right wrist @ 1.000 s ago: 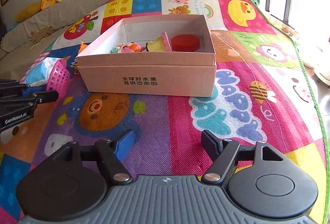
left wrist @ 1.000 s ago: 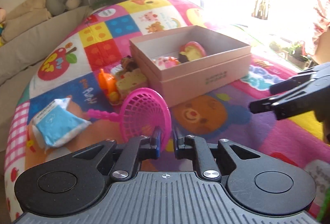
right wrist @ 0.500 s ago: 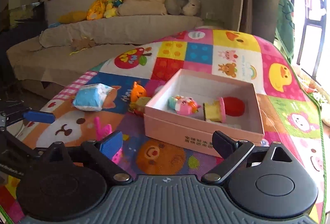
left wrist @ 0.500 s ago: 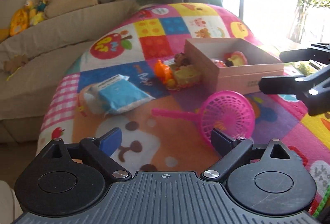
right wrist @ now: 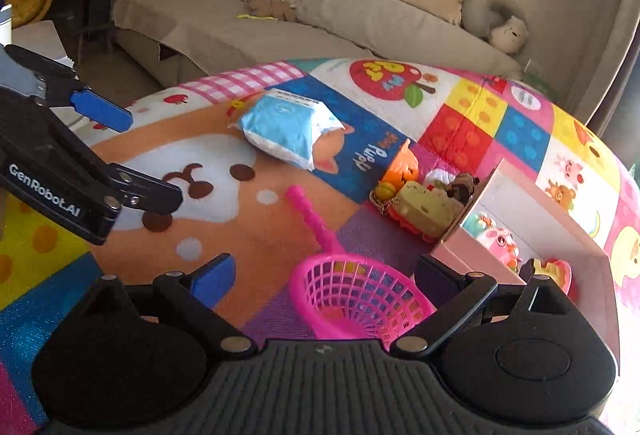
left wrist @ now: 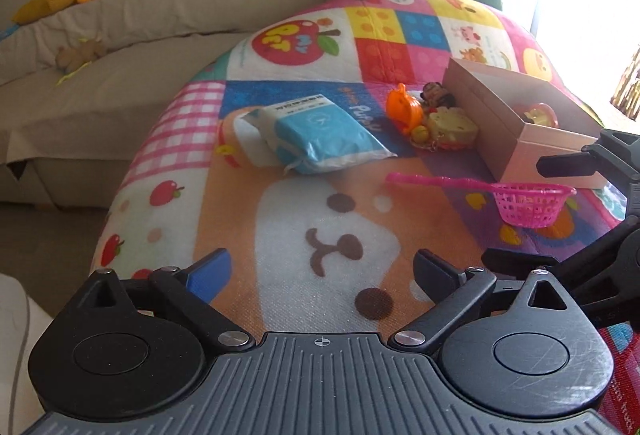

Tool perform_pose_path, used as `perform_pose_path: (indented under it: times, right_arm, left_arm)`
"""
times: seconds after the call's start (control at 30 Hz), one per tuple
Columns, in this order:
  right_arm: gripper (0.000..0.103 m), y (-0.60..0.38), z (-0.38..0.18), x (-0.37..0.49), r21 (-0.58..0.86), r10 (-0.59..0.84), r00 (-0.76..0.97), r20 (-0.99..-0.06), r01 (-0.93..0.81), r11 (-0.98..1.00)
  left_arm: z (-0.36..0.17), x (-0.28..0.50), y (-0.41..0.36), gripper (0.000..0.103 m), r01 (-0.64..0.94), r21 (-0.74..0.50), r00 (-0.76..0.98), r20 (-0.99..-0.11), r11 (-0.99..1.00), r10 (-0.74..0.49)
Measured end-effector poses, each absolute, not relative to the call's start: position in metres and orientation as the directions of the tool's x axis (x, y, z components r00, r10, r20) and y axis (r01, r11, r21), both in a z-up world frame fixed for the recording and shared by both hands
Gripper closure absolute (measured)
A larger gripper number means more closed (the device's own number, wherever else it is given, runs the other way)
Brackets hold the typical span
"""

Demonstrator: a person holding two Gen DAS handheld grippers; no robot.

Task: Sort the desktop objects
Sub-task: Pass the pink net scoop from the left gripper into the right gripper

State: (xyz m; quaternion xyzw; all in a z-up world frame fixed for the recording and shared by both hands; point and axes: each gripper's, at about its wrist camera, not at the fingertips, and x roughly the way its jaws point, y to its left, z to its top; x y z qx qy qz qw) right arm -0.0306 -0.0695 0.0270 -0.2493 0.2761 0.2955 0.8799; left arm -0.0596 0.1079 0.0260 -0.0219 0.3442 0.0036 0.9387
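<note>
A pink toy net [left wrist: 524, 205] lies on the colourful mat, its basket right in front of my right gripper [right wrist: 324, 275], which is open with the basket [right wrist: 360, 299] between its fingers. My left gripper [left wrist: 324, 271] is open and empty, pulled back over the mat's near-left part. The pink box [left wrist: 516, 123] [right wrist: 560, 231] holds several toys. Beside it lie an orange toy [left wrist: 404, 109] [right wrist: 400, 169], a cheese-like toy [left wrist: 452, 129] [right wrist: 428, 207] and a blue tissue pack [left wrist: 320, 133] [right wrist: 288, 125].
A beige sofa [right wrist: 280, 15] with plush toys stands behind the table. The mat's left edge [left wrist: 120, 195] drops off to the floor. The right gripper shows at the right of the left wrist view [left wrist: 592, 219].
My left gripper opened, let go of the pink net and pulled back left. My right gripper swung left and came down to the net's basket.
</note>
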Motion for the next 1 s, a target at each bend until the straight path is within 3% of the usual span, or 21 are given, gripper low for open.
perform_pose_path:
  times: [0.13,0.37,0.63,0.93,1.0]
  right_arm:
    - [0.006,-0.084,0.024,-0.020,-0.201,0.379,0.661,-0.648,-0.628,0.752]
    - [0.004,-0.117,0.030,0.005,0.053,0.455,0.589,-0.668,-0.572,0.819]
    - [0.003,-0.122,0.027,0.012,0.039,0.433,0.599,-0.674,-0.556,0.830]
    - [0.000,-0.133,0.018,0.036,0.202,0.485,0.531,-0.695,-0.504,0.840]
    - [0.004,-0.137,0.017,0.039,0.249,0.510,0.511,-0.692,-0.494,0.833]
  left_arm:
    - [0.028,-0.055,0.103,0.003,0.000,-0.048,0.771,-0.636,0.999,-0.030]
    - [0.029,-0.052,0.098,0.002,0.000,-0.037,0.769,-0.639,0.999,-0.024]
    - [0.024,-0.048,0.097,0.002,-0.011,-0.044,0.752,-0.658,0.999,-0.021]
    - [0.028,-0.038,0.097,0.001,-0.028,-0.060,0.755,-0.655,0.998,-0.018]
    - [0.029,-0.032,0.098,0.001,-0.033,-0.074,0.754,-0.657,0.997,-0.023]
